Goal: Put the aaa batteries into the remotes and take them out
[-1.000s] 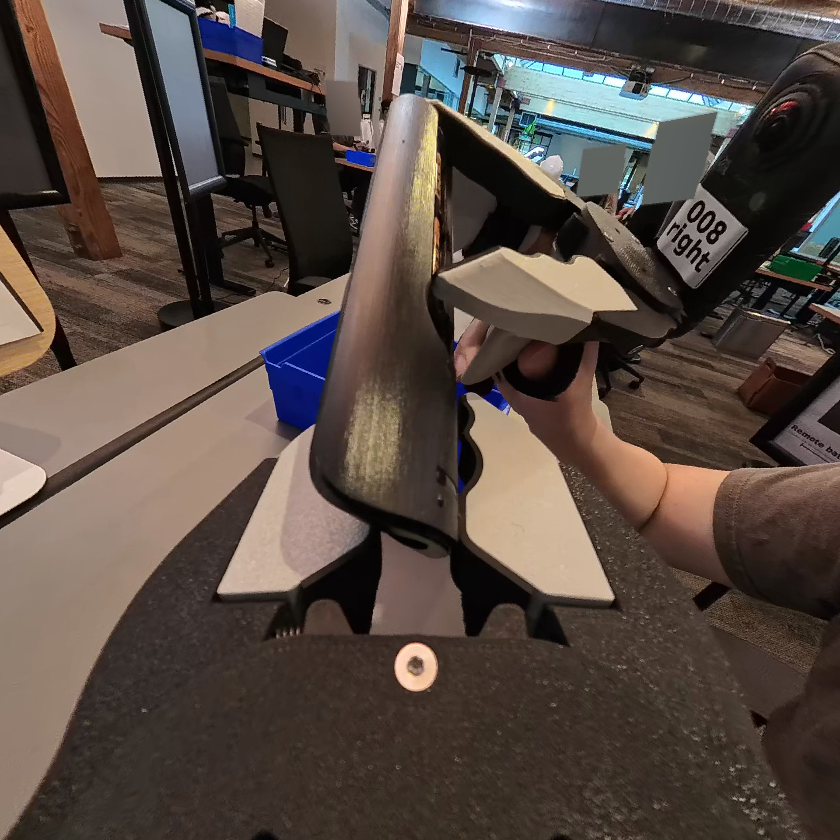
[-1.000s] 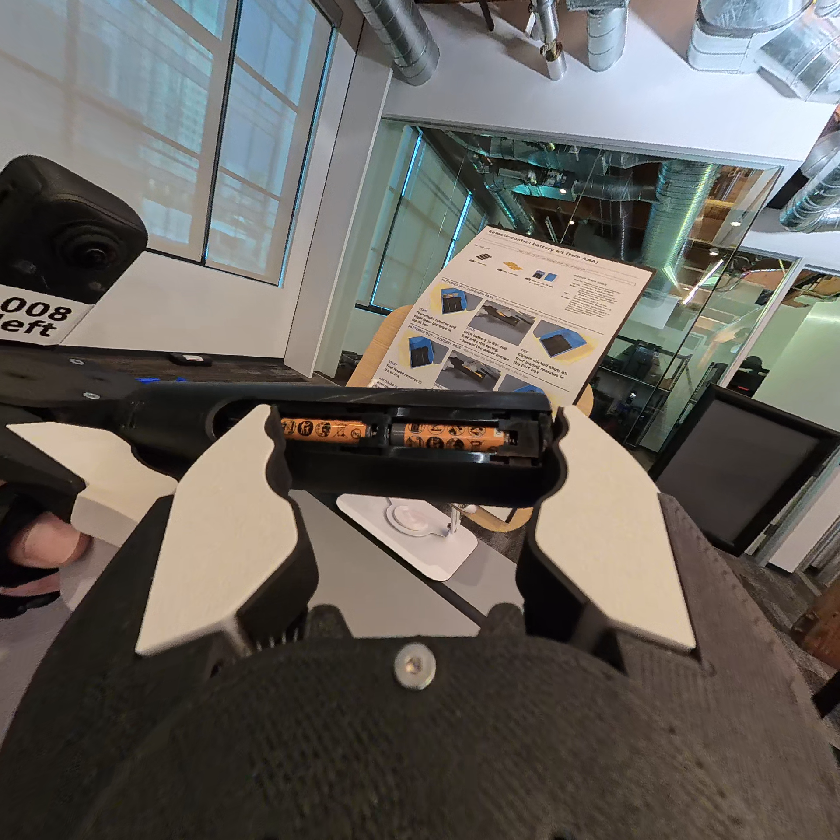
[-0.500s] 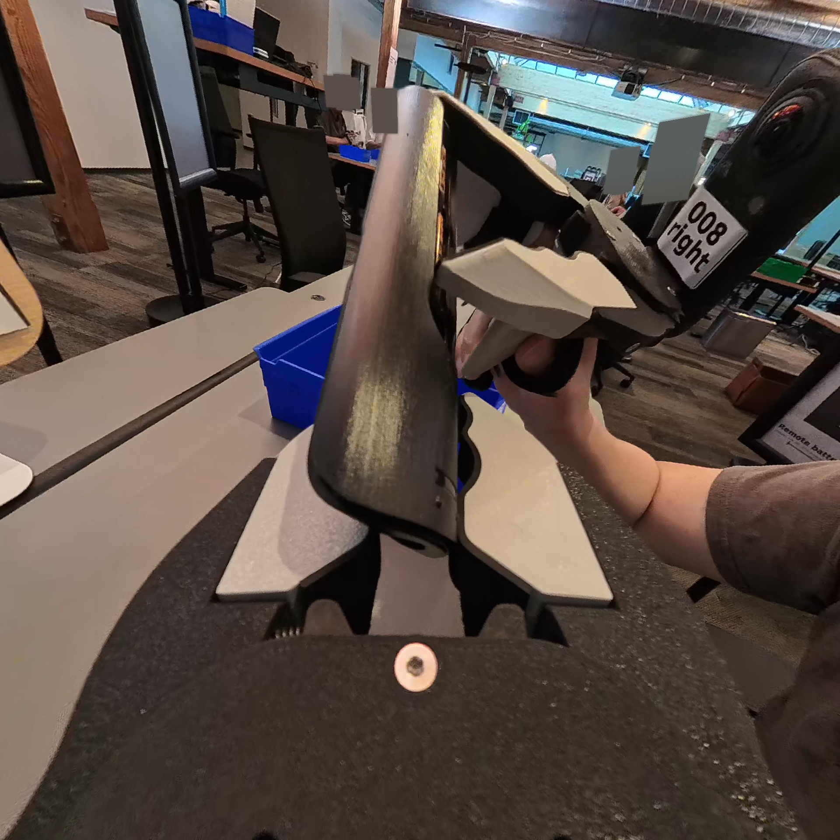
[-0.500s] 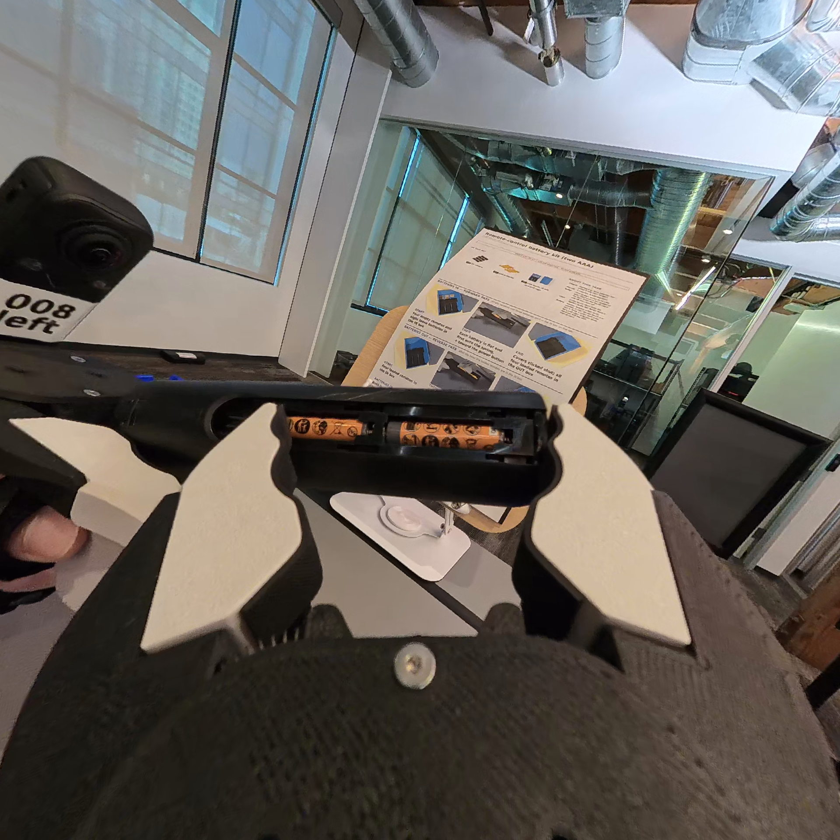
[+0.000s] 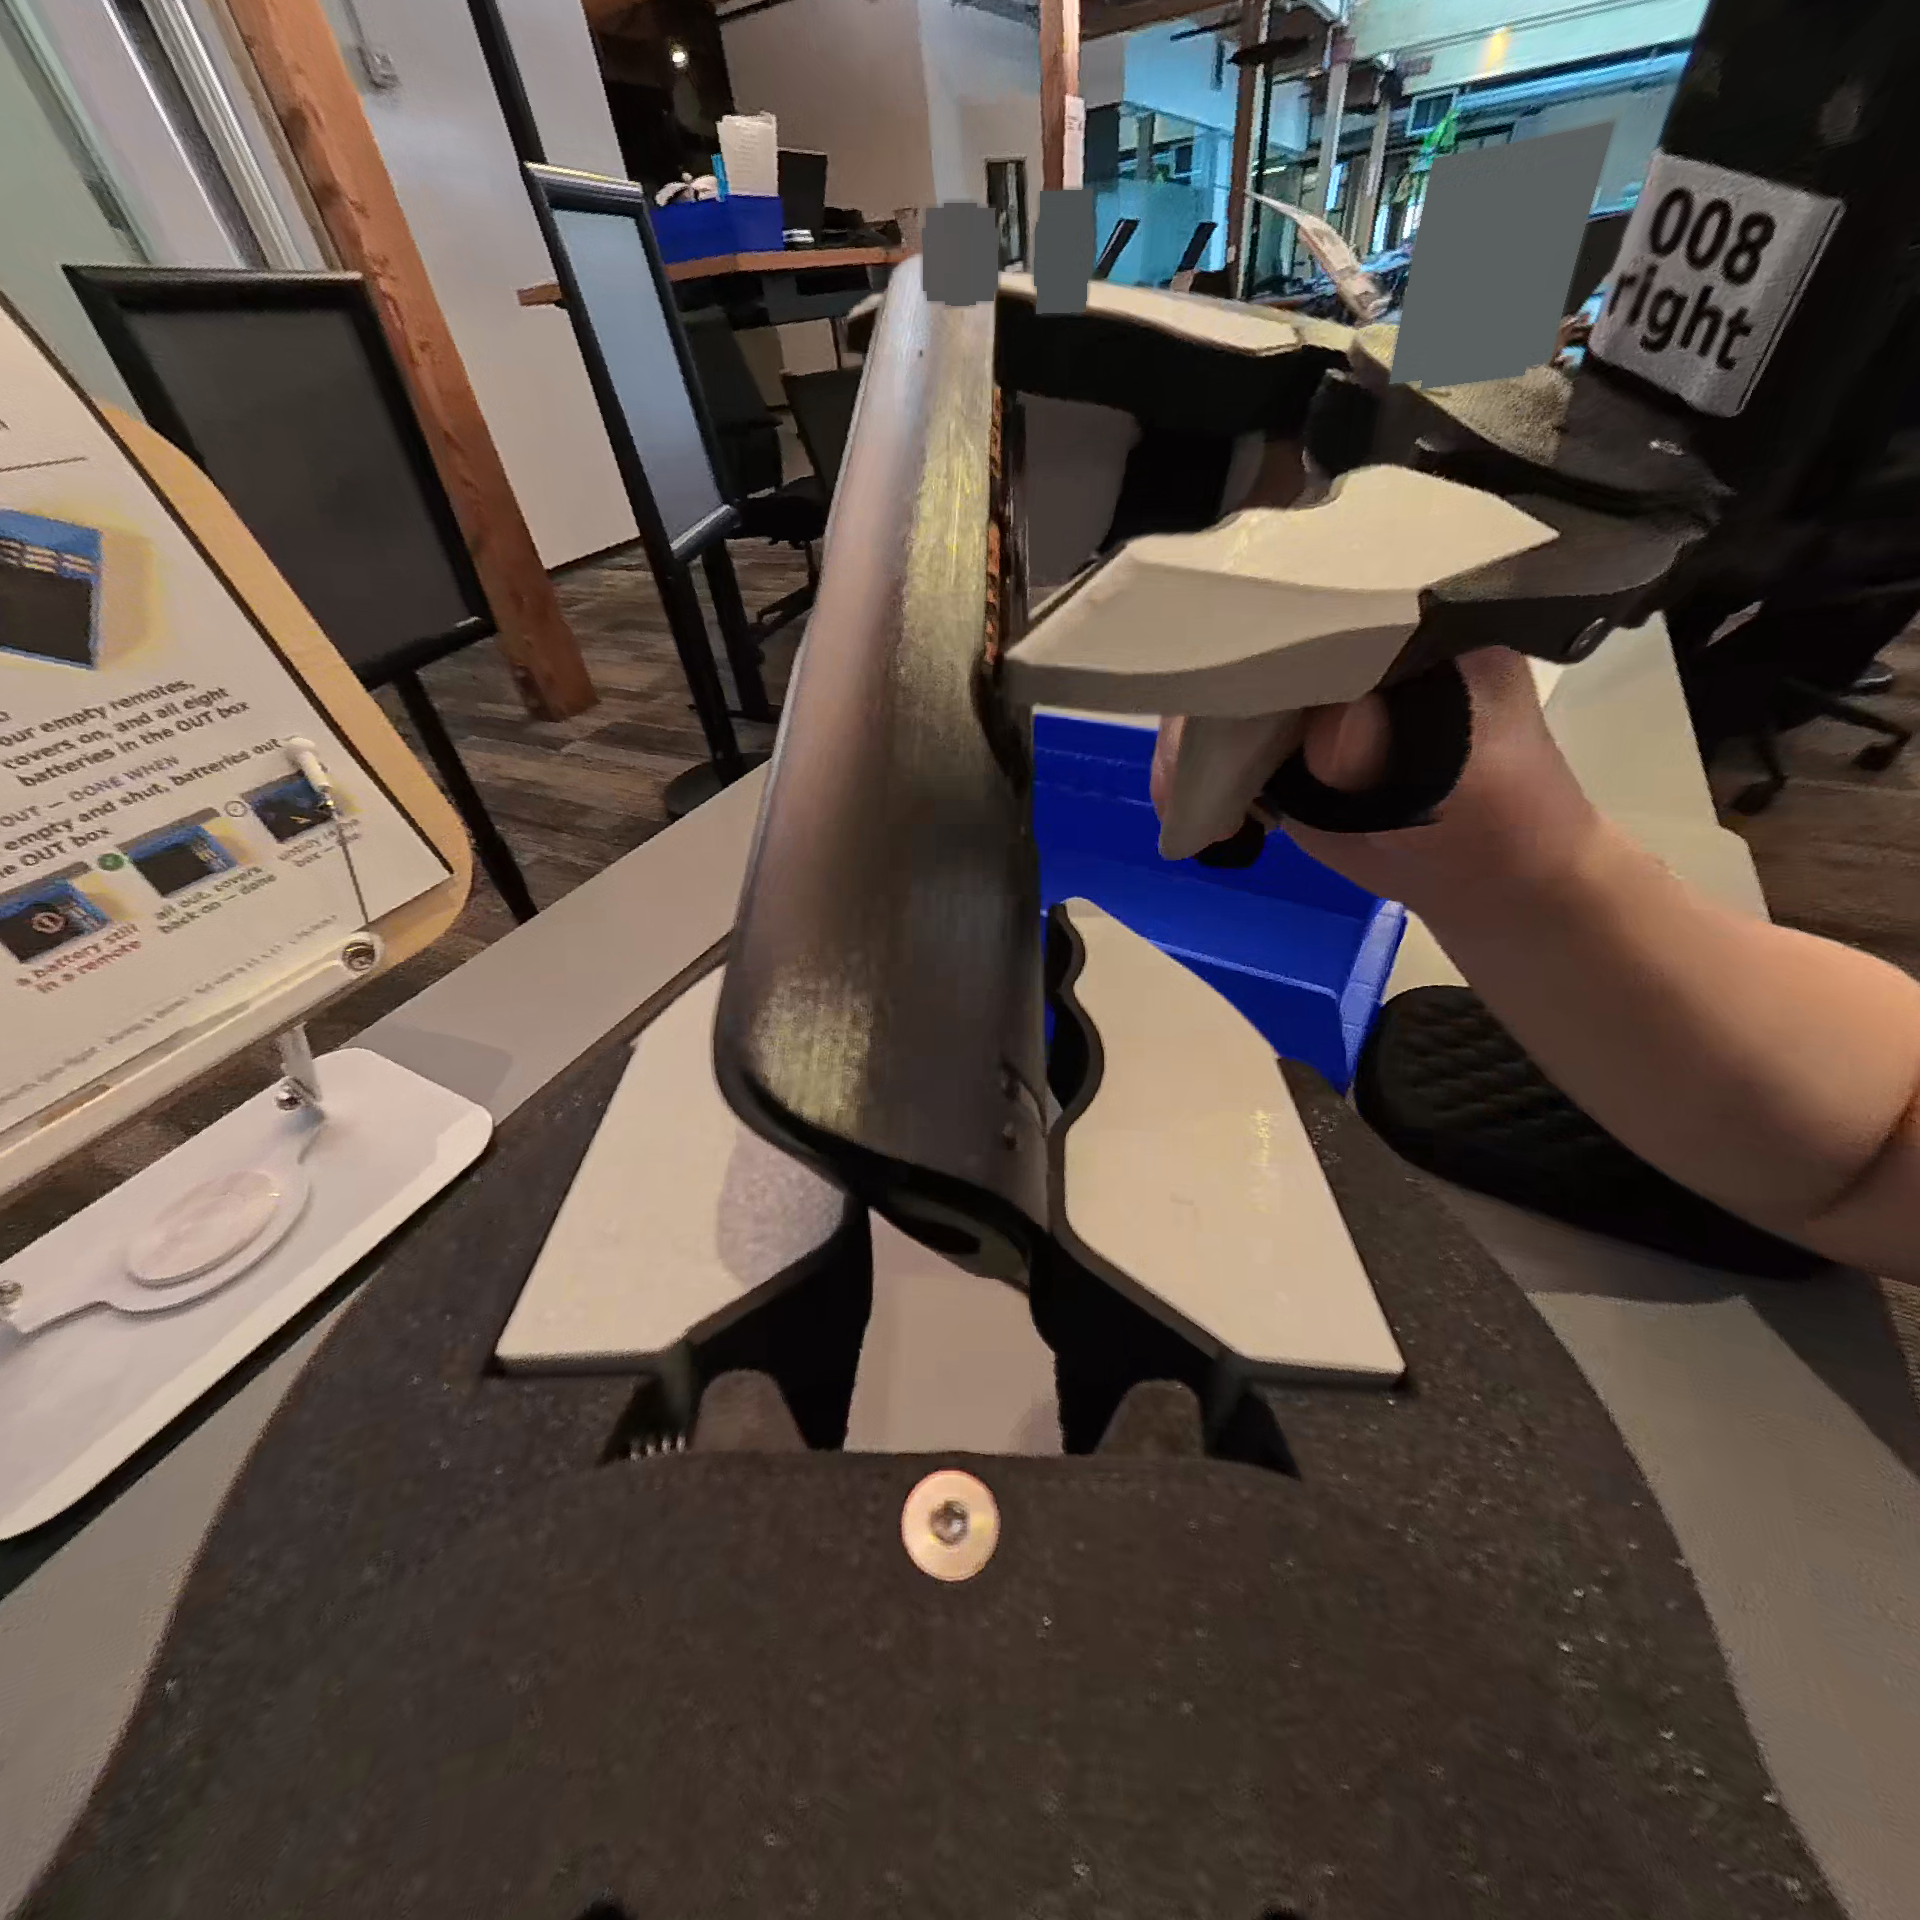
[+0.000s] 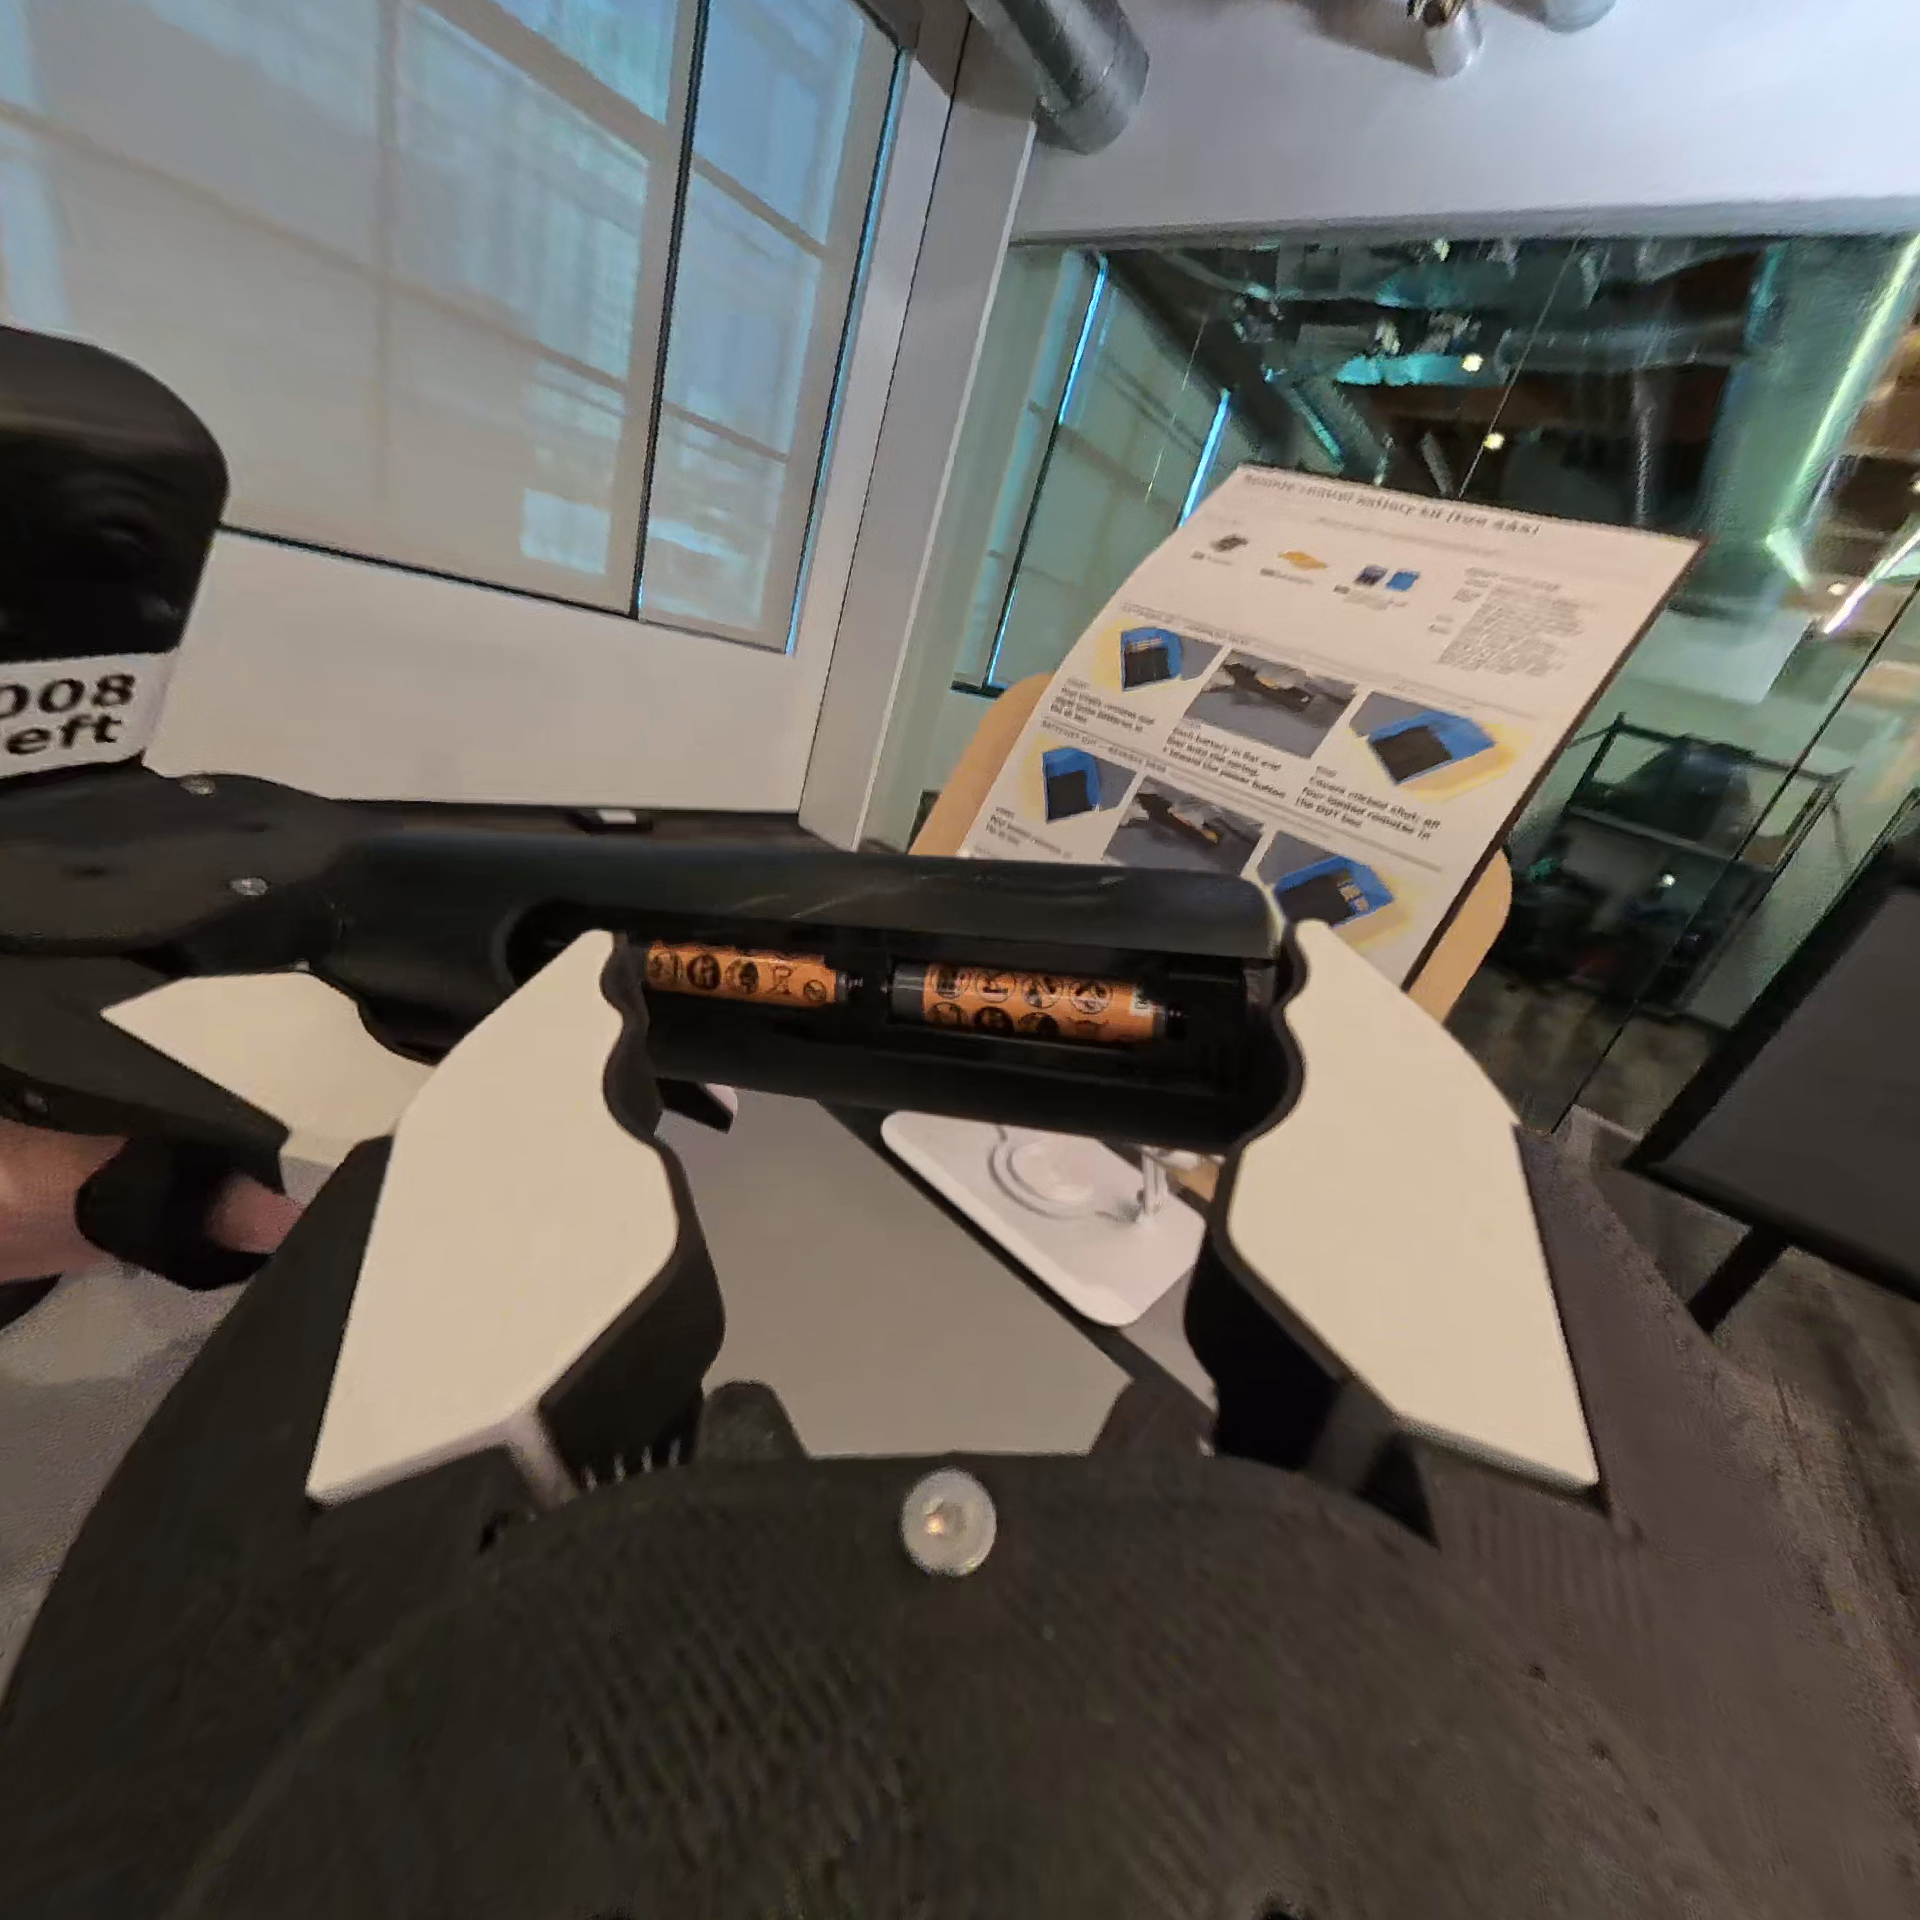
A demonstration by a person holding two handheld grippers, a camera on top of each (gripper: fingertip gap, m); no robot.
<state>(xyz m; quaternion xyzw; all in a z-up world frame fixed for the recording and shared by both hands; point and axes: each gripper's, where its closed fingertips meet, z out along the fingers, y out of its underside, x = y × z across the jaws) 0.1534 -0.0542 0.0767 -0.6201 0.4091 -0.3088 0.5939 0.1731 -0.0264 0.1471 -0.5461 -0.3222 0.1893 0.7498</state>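
Above the grey table [image 5: 582, 997], a long black plastic remote [image 5: 894, 790] is held in the air between both grippers; the left gripper [image 5: 940, 1081] is closed on the remote's near end, its two pale flat fingers [image 5: 1195, 1143] pressing either side of the body; the right gripper [image 6: 951, 1029] has its fingers spread wide and set against the two ends of the open battery bay, one finger [image 6: 520, 1205] at the left end and the other at the right end, in contact with the casing; the cover is off, and two orange-and-black AAA batteries [image 6: 1018, 997] lie end to end inside the bay; a person's hand [image 5: 1455, 790] grips the right gripper's handle; a blue plastic bin [image 5: 1226, 935] stands on the table beyond the remote; a printed instruction board [image 6: 1309, 707] on a white stand sits at the table's edge.
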